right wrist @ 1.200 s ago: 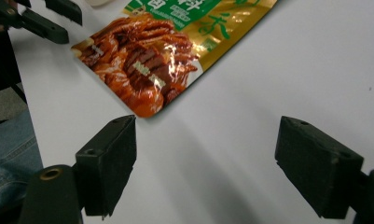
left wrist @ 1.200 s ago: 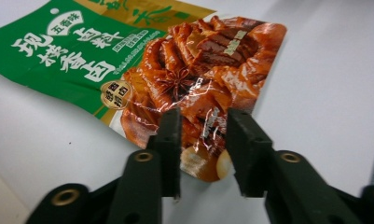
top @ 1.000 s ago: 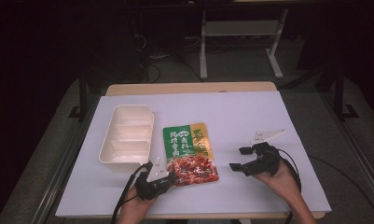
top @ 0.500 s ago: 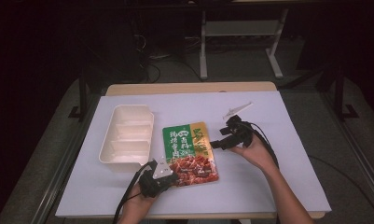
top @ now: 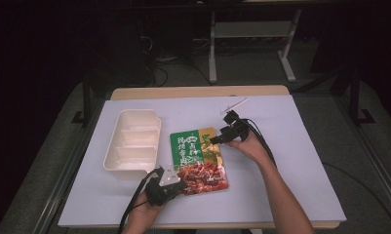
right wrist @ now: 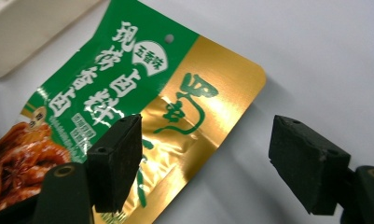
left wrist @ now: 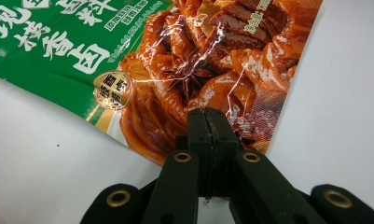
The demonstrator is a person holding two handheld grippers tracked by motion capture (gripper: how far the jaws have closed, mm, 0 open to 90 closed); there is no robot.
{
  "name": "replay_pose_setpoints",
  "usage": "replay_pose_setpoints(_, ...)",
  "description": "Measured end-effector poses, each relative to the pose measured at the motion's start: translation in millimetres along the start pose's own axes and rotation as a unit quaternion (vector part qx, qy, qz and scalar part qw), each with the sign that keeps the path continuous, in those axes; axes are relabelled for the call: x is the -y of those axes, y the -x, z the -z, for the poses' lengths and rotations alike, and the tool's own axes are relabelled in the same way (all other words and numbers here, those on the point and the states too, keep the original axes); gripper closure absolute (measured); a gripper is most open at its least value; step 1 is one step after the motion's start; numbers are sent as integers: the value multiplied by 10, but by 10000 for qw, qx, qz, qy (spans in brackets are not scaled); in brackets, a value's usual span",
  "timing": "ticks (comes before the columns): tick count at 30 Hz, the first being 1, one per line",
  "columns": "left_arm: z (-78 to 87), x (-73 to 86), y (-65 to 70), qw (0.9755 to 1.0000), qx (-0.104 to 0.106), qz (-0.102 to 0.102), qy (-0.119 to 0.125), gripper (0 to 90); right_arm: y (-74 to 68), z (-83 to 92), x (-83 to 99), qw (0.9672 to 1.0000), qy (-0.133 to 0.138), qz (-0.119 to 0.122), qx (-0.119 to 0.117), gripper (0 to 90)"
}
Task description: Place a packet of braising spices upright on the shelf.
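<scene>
A green, gold and red food pouch [top: 198, 158] lies flat on the white mat, printed side up. My left gripper [top: 182, 184] is at its near left corner, shut on the red bottom edge [left wrist: 222, 70]; in the left gripper view the jaws [left wrist: 208, 122] meet over that edge. My right gripper [top: 216, 139] hovers at the pouch's upper right, open. Its jaws have just been closing a little. In the right gripper view [right wrist: 205, 140] one jaw stands over the gold part of the pouch [right wrist: 194, 116] and the other over bare mat, not pressing.
An empty white three-compartment tray [top: 137, 122] sits left of the pouch, its corner showing in the right gripper view [right wrist: 21, 32]. The white mat [top: 290, 161] covers a wooden table. Behind it are a dark floor, cables and a metal stand [top: 217, 44].
My right gripper has moved left and away from the mat's right side to the pouch's upper right corner. The left gripper has stayed on the pouch's near edge.
</scene>
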State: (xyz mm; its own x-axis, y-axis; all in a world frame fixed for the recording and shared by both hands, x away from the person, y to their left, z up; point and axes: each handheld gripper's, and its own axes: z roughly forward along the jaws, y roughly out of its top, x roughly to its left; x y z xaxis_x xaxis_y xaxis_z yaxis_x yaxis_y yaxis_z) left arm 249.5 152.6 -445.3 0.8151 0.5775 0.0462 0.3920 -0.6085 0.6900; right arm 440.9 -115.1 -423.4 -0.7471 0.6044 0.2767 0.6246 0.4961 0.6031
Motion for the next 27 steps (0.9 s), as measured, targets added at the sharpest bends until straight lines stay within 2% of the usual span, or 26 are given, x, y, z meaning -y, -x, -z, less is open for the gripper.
replay_pose_setpoints(4, 3, 1, -8, 10000, 10, -28, -9, 896, 33, -89, 12, 9999, -72, -86, -106, 291)
replay_pose_setpoints(9, 2, 1, -9, 10000, 15, -26, -9, 895, 32, -137, 10, 9992, -40, -15, -407, 363)
replay_pose_setpoints(10, 3, 1, -8, 10000, 5, -38, -11, 895, 32, -135, 10, 9992, -32, -9, -410, 366)
replay_pose_setpoints(15, 0, 1, -11, 10000, 18, -17, -5, 892, 40, -56, 15, 9982, 99, -53, -595, 452)
replay_pose_setpoints(17, -1, 1, -12, 10000, 18, 8, 2, 889, 35, 1, 14, 9966, 172, -26, -808, 524)
replay_pose_setpoints(18, -2, 1, -14, 10000, 17, 11, 3, 888, 33, 25, 10, 9951, 235, -1, -963, 533)
replay_pose_setpoints(20, -3, 0, -15, 10000, 17, 18, 3, 886, 12, 42, -2, 9939, 272, 79, -1066, 550)
replay_pose_setpoints(22, -3, -1, -14, 10000, 11, 11, -2, 885, -11, 25, -7, 9953, 177, 213, -933, 545)
replay_pose_setpoints(27, -2, -1, -19, 10000, 20, 5, 0, 885, 31, -54, 5, 9964, 94, 43, -837, 522)
